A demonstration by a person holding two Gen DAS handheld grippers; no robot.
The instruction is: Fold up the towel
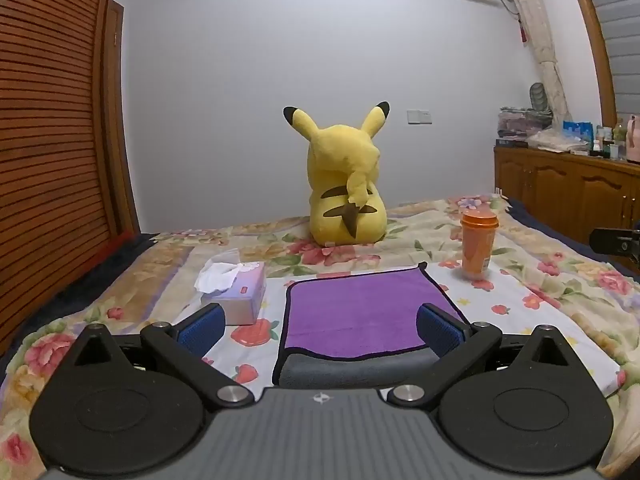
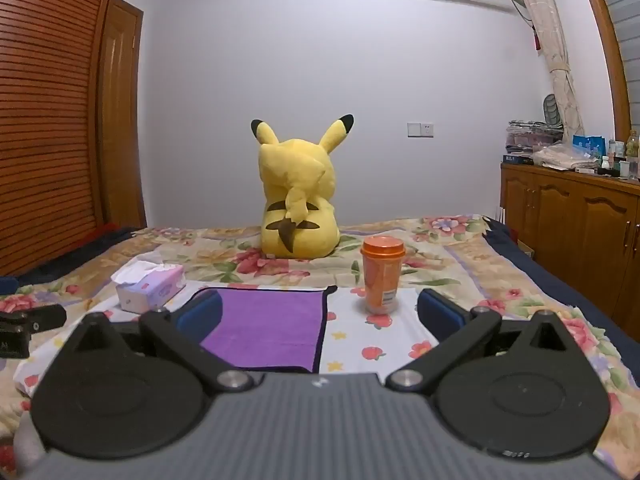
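On the bed: purple towel (image 1: pixel 360 308) lies flat on the floral bedspread (image 1: pixel 540 280), straight ahead of both cameras.
Towel state: looks like a neat rectangle with dark trim; a grey layer shows under the near edge in the left wrist view, so it reads as already folded at least once. Judgement only, number of folds unclear.
Towel position: between the tissue box (image 1: pixel 236 292) and the orange cup (image 1: pixel 478 246), apart from both; near edge close to the left gripper.
Left gripper (image 1: pixel 320 326): jaws spread wide, nothing between them, hovering just short of the towel's near edge; right blue pad overlaps the towel in view, contact cannot be told.
Right gripper (image 2: pixel 320 312): jaws spread wide, empty, aimed more at the towel's right edge and the gap toward the cup; not touching the cloth as far as visible.
Progress: one fold seems done, edges fairly square. Left: probably another fold or nothing more, cannot tell from the task line how many are wanted.
Next move calls for: pinching the near corners without dragging the lower layer out of line.
Risk: cup sits close to the far right corner, could be knocked.
Background: yellow plush (image 2: pixel 298 200) at the far end of the bed, facing away.
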